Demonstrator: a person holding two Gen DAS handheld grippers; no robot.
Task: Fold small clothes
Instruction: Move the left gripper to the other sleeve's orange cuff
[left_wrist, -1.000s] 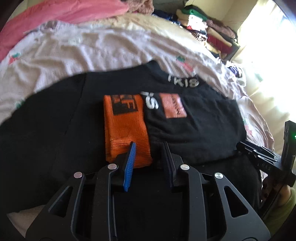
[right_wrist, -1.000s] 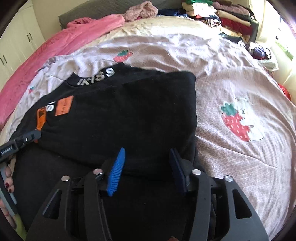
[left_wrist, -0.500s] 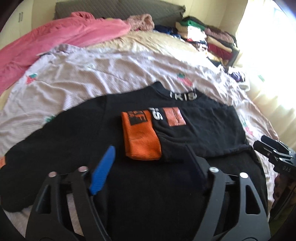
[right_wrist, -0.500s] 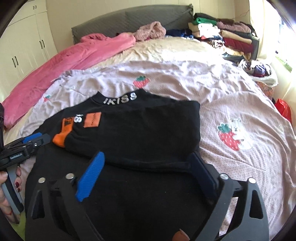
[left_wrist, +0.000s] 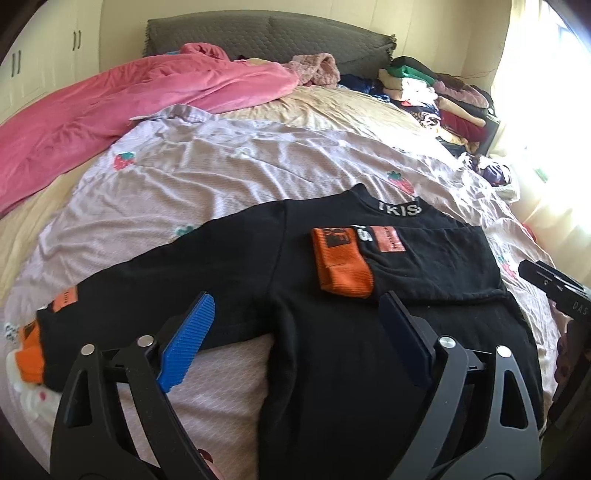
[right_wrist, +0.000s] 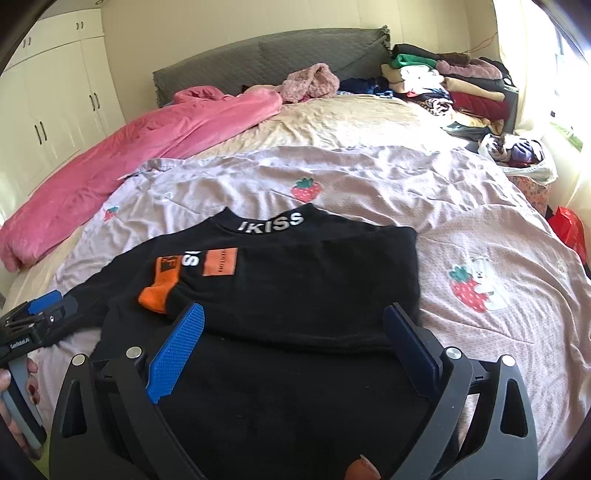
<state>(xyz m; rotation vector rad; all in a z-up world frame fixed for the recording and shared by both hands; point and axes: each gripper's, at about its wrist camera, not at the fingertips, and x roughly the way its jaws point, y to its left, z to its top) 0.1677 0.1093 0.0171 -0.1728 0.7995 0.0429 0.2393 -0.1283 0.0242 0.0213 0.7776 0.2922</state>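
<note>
Black sweater (left_wrist: 332, 332): lies flat on strawberry sheet (left_wrist: 207, 177), right sleeve folded across chest, orange cuff (left_wrist: 341, 266) at centre.
Left sleeve (left_wrist: 155, 291): spread toward nine o'clock, seemingly next to fold.
Left gripper (left_wrist: 295, 332): jaws wide, empty.
Right gripper (right_wrist: 291, 343): jaws wide, empty.

Black sweater (right_wrist: 295, 288): white capitals "IKISS" on collar (right_wrist: 271, 222), read whole in right wrist view; left wrist view shows only "IKIS". Folded sleeve carries partial white letter "S" beside orange patch (right_wrist: 220, 261); patch print too small to read. Right gripper (left_wrist: 554, 284) body: "DAS" visible. Left gripper (right_wrist: 40, 314) body: small white lettering, illegible.
</note>
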